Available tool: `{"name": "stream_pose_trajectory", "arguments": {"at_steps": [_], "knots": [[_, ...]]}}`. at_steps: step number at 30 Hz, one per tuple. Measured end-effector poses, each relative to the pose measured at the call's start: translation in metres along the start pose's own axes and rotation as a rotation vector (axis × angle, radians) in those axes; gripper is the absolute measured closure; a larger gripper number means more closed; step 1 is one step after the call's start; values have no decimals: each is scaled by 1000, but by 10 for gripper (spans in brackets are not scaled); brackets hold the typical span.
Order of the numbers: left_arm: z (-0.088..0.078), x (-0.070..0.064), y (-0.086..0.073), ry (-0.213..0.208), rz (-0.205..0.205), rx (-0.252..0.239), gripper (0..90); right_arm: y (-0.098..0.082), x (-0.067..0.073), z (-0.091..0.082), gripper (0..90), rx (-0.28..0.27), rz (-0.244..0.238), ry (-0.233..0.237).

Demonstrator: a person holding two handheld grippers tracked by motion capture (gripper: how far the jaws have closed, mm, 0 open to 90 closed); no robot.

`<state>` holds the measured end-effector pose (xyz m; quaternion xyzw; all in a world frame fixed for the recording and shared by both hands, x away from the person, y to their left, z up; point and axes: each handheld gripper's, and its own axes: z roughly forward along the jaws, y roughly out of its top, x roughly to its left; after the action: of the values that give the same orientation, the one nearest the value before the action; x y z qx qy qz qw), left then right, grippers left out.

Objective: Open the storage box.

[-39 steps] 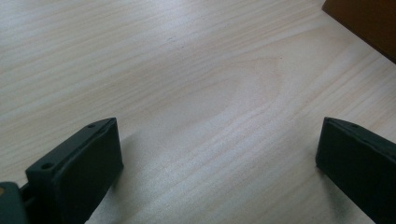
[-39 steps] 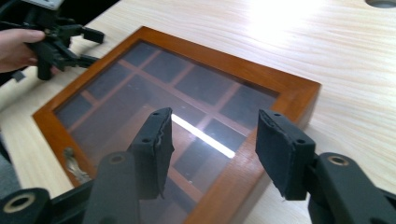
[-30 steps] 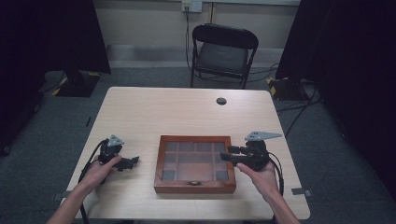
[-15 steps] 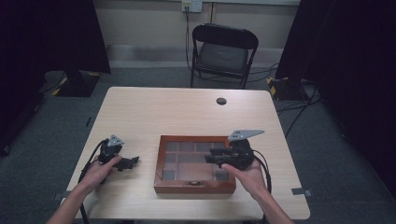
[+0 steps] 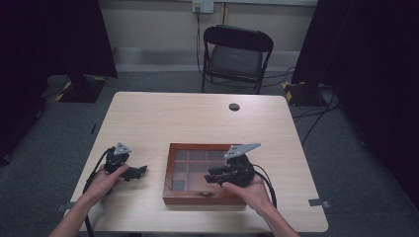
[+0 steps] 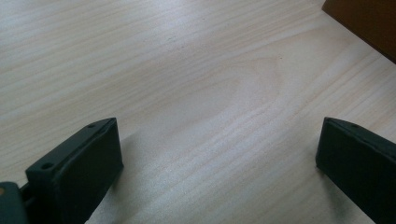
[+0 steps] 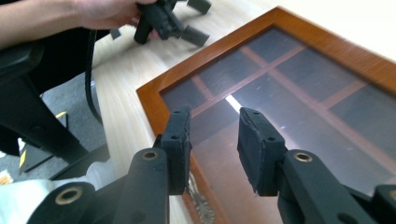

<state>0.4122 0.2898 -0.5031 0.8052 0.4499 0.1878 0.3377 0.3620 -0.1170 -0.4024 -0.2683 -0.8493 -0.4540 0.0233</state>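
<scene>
A flat wooden box (image 5: pixel 171 170) with a glass lid over several compartments lies near the table's front edge. My right gripper (image 5: pixel 210 176) hovers over its right half, pointing left. In the right gripper view its jaws (image 7: pixel 212 135) stand a narrow gap apart above the glass lid (image 7: pixel 299 79); they have just been closing, with nothing between them. My left gripper (image 5: pixel 140 171) rests on the table left of the box, pointing toward it. Its jaws (image 6: pixel 219 154) are wide open over bare wood, with a box corner (image 6: pixel 369 23) at the upper right.
The light wooden table (image 5: pixel 197 118) has a small black round cap (image 5: pixel 234 106) near its far edge. A black folding chair (image 5: pixel 237 54) stands behind the table. Cables trail from both grippers toward the front edge.
My right gripper has moved left from beside the box's right edge to over its lid, and its jaws have narrowed. The left gripper has stayed put.
</scene>
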Motion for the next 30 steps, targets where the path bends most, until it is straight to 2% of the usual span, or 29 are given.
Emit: {"name": "stream_pose_trajectory", "arguments": {"at_steps": [5, 6, 12, 20, 30], "knots": [[0, 0, 0, 2, 7, 3, 0, -5, 3, 8, 677, 25, -5, 24], [0, 0, 0, 2, 7, 3, 0, -9, 5, 13, 697, 43, -9, 34], [0, 0, 0, 0, 0, 0, 0, -15, 8, 19, 733, 71, -29, 46], [0, 0, 0, 2, 4, 1, 0, -21, 9, 24, 759, 109, -43, 47], [0, 0, 0, 0, 3, 1, 0, -27, 10, 26, 785, 117, -66, 46]]}}
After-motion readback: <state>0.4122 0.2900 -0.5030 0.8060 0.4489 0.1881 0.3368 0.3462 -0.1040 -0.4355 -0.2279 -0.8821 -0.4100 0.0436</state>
